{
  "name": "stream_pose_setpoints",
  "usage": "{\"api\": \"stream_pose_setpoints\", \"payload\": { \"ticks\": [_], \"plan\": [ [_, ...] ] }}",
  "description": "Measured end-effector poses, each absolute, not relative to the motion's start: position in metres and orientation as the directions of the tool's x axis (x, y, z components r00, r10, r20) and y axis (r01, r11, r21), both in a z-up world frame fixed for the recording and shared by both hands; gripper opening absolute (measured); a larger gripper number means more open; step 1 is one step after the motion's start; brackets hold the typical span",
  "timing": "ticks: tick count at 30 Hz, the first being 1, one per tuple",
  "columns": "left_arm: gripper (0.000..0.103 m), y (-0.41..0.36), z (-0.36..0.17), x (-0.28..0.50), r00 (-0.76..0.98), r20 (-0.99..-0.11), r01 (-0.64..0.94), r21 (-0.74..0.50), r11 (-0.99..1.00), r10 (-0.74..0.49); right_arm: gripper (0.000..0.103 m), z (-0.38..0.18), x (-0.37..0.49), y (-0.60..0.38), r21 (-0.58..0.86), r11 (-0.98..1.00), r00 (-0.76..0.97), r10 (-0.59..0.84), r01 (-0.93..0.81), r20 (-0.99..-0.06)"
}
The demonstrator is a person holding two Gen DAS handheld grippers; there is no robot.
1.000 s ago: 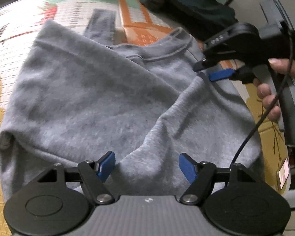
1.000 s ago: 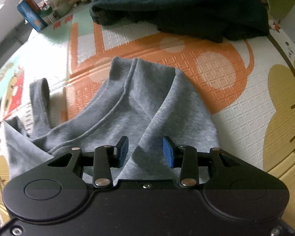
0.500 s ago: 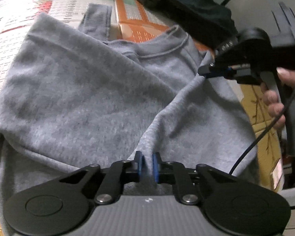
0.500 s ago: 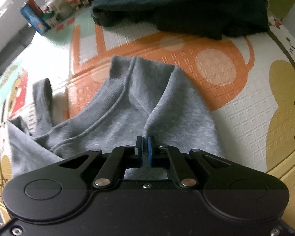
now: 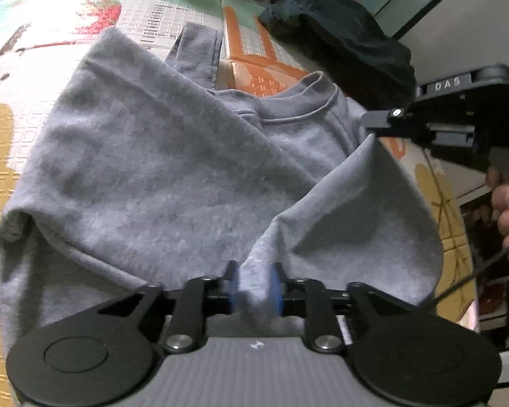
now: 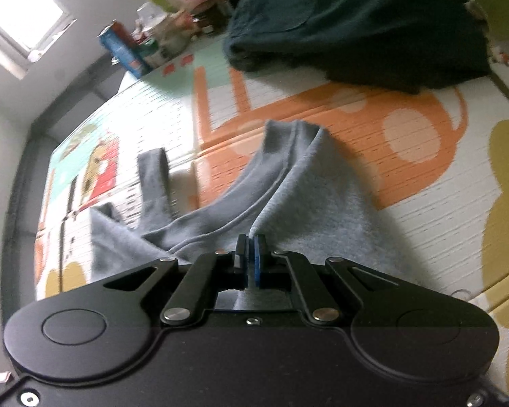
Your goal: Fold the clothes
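A grey sweatshirt (image 5: 159, 169) lies rumpled on the patterned mat, collar up, one side edge lifted.

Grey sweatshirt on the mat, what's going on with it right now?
A person is folding the grey sweatshirt on the patterned play mat with two hand-held grippers. The left hand-held gripper pinches the lower edge; the right hand-held gripper is clamped on the cloth near the collar. That side is lifted off the mat. A dark garment lies beyond.

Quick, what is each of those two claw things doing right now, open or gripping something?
Left gripper: shut on the grey sweatshirt, near its lower edge.
Right gripper: shut on the grey sweatshirt, beside the collar.
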State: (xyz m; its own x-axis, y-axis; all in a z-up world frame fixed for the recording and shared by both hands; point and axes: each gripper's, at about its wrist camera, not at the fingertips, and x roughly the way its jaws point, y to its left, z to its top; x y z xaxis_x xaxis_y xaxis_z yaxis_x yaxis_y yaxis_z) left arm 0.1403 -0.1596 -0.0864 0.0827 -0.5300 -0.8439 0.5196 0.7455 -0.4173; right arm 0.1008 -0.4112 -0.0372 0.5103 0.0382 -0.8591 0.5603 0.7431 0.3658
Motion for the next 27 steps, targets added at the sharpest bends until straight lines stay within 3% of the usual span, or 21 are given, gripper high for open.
{"api": "stream_pose_setpoints", "payload": {
  "ticks": [1, 3, 11, 19, 27],
  "plan": [
    [0.048, -0.161, -0.086, 0.14, 0.084, -0.842, 0.523, -0.418, 0.742, -0.534, 0.002, -0.037, 0.102, -0.408, 0.37, 0.748, 0.512, 0.047, 0.551, -0.858],
    [0.056, -0.165, -0.086, 0.138, 0.091, -0.842, 0.534, -0.409, 0.74, -0.532, 0.002, -0.038, 0.104, -0.403, 0.383, 0.755, 0.518, 0.067, 0.533, -0.853],
    [0.056, -0.181, -0.101, 0.138, 0.065, -0.873, 0.556, -0.371, 0.744, -0.484, 0.002, -0.048, 0.116, -0.388, 0.407, 0.77, 0.506, 0.127, 0.491, -0.853],
    [0.032, -0.182, -0.107, 0.132, 0.075, -0.9, 0.569, -0.314, 0.76, -0.429, 0.002, -0.093, 0.128, -0.391, 0.378, 0.761, 0.442, 0.133, 0.527, -0.887],
    [0.026, -0.176, -0.109, 0.134, 0.071, -0.902, 0.555, -0.319, 0.769, -0.425, 0.003, -0.126, 0.136, -0.395, 0.352, 0.761, 0.417, 0.118, 0.545, -0.901]
  ]
}}
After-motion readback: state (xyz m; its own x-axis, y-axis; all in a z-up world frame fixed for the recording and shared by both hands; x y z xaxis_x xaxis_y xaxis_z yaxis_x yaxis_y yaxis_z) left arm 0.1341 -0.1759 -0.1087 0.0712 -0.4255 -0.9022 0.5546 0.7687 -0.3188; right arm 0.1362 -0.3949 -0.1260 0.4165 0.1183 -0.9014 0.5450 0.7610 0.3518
